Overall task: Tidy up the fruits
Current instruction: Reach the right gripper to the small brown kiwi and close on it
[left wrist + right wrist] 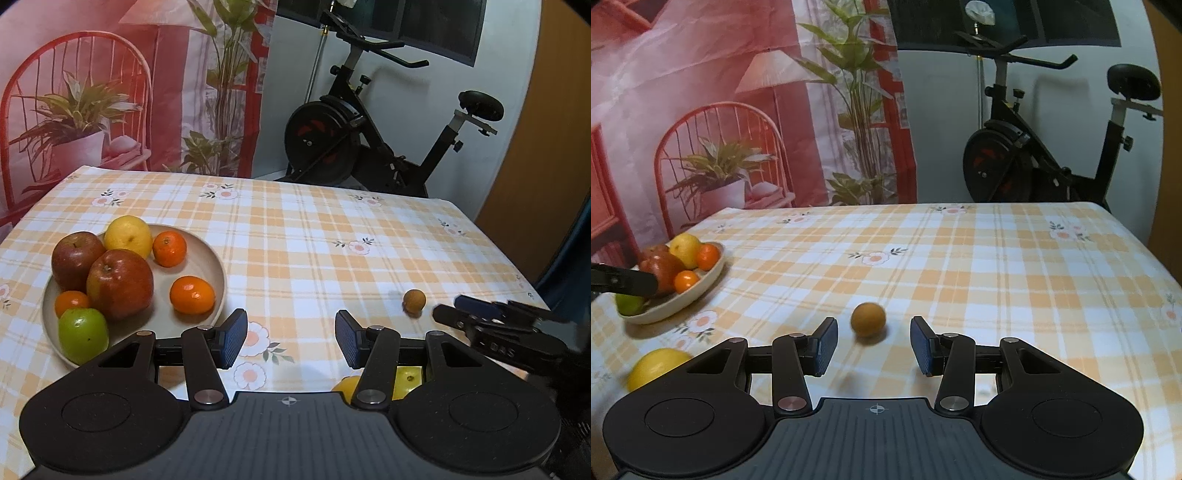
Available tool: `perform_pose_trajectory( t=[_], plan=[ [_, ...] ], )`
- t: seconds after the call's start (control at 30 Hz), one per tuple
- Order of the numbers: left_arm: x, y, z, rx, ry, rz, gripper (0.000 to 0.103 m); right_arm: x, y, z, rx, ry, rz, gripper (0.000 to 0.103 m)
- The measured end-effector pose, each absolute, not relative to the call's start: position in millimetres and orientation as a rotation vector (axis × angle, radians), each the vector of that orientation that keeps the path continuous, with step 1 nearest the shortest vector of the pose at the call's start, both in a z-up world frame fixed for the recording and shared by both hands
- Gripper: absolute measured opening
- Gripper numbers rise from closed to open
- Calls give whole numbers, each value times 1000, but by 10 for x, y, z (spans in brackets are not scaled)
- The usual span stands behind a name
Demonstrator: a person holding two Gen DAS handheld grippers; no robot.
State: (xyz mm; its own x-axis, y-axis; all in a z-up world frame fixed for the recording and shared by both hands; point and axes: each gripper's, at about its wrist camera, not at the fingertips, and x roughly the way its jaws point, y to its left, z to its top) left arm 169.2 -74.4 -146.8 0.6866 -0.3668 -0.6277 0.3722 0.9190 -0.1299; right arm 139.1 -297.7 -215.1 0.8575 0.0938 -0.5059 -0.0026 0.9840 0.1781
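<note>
— What lies around the grippers?

— A checked tablecloth covers the table. On its left stands a beige plate holding two red apples, a lemon, three tangerines and a green apple. An exercise bike and a printed curtain stand behind the table.

— And the grippers themselves?

— The left gripper hangs just right of the plate, fingers spread wide, nothing between them. The right gripper is likewise spread wide, with a small brown fruit on the cloth just ahead of the gap, touching neither finger.

— Anything in the way?

— Nothing stands between that fruit and the fingers.

— What does one camera catch that the other misses?

— The left one shows the plate's contents from above, and the right gripper beside the brown fruit. It hides most of a yellow fruit behind its own finger; the right camera shows that fruit lying near the plate, though blurred.
</note>
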Motion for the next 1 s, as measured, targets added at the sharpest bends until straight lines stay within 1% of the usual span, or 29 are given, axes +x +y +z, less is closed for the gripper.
perform_pose_trajectory(
  t=[0.3,0.47,0.6,0.63,1.0],
  plan=[
    [1764,-735,-1514,-7,722,-416,55,1809,-2902,-2216,90,602,89,40],
    [1762,-737,-1548,-11,736,-421,55,1885,-2855,-2237,68,629,103,35],
    [1746,-730,-1571,-15,748,-423,55,1911,-2852,-2260,73,653,101,28],
    [1741,-726,-1575,-16,751,-424,55,1914,-2851,-2267,73,659,102,25],
    [1659,-733,-1540,-18,757,-466,55,1730,-2869,-2247,135,629,113,24]
  ],
)
